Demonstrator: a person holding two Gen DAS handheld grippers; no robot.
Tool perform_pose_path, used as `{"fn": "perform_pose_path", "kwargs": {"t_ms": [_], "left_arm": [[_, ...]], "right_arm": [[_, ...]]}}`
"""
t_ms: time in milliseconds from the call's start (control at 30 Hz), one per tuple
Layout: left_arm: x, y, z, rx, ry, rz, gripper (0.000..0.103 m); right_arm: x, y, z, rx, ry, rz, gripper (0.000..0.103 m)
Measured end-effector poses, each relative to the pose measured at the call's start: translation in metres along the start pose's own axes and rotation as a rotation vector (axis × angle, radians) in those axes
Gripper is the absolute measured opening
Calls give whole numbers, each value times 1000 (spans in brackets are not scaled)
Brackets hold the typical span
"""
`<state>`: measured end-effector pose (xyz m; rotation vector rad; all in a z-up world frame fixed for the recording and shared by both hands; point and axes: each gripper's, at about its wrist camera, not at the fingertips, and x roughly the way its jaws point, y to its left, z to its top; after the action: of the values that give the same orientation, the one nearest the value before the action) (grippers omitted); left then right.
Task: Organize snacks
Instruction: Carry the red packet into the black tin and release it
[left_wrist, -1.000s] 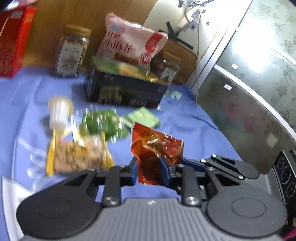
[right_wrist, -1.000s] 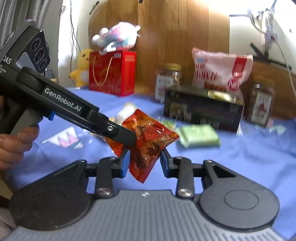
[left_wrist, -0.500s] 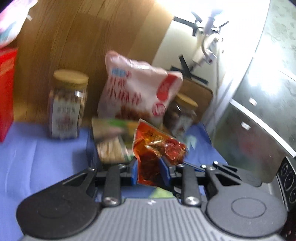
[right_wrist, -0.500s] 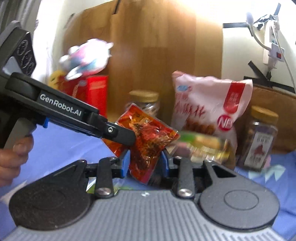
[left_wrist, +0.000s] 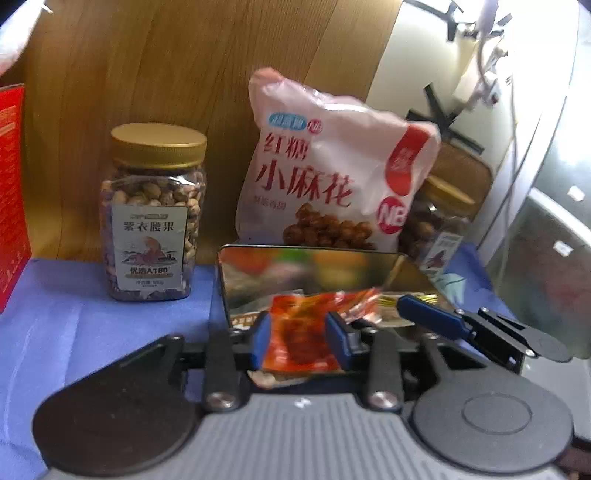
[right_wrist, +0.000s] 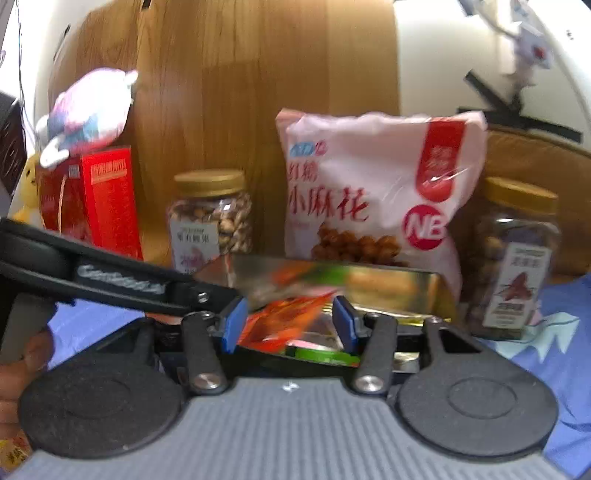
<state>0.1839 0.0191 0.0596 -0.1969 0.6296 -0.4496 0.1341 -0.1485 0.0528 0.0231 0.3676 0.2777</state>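
A red-orange snack packet (left_wrist: 295, 317) hangs low between the blue pads of my left gripper (left_wrist: 299, 332), right over an open tin box with a shiny gold inside (left_wrist: 314, 269). The left jaws are opening and the packet sags loose between them. In the right wrist view the same packet (right_wrist: 280, 321) is blurred between the pads of my right gripper (right_wrist: 290, 325). These jaws are opening too, with a gap on the packet's right side. The left gripper's black finger (right_wrist: 207, 295) reaches in from the left. The right gripper's blue fingertip (left_wrist: 428, 317) shows at the right. Other packets lie in the box (right_wrist: 388, 280).
Behind the box stand a pink snack bag (left_wrist: 332, 173), a gold-lidded nut jar (left_wrist: 155, 210) on the left and a second jar (right_wrist: 517, 258) on the right. A red carton (right_wrist: 99, 199) with a plush toy (right_wrist: 88, 110) stands far left. Blue cloth (left_wrist: 74, 325) covers the surface. A hand (right_wrist: 22, 365) shows at the left edge.
Both grippers carried the packet from above the blue cloth forward to over the tin box. Their jaws have widened, and the packet has sunk from upright to low between the pads.
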Motion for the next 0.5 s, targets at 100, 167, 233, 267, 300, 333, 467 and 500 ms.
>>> {"fn": "perform_pose_path", "kwargs": {"t_ms": [100,167,233,267,300,333,467,500], "left_arm": [[-32,8,-10,-1,-43,-30,35],[-49,16,-21,-18,-35,-39,35],[-59,25,-38,-43,11,-40,35],[-60,29,-45,-59,42,-37,35],[-60,33,-53,-79,75,-30,35],[-58,36,-59,-98,98,-25,35],[-56,39,-81,-155,175,-62,36],[-55,35,-85,-139,188,-53,37]], "right_arm": [[-21,-5,-3,58,-17,37,54],[-33,-7,-11,111,16,115,54],[-32,-3,-22,145,92,194,54],[-28,0,-28,157,138,217,54],[-23,3,-34,163,184,228,54],[-17,7,-38,167,221,231,53],[-4,18,-47,192,299,315,49],[-4,24,-48,183,318,319,48]]}}
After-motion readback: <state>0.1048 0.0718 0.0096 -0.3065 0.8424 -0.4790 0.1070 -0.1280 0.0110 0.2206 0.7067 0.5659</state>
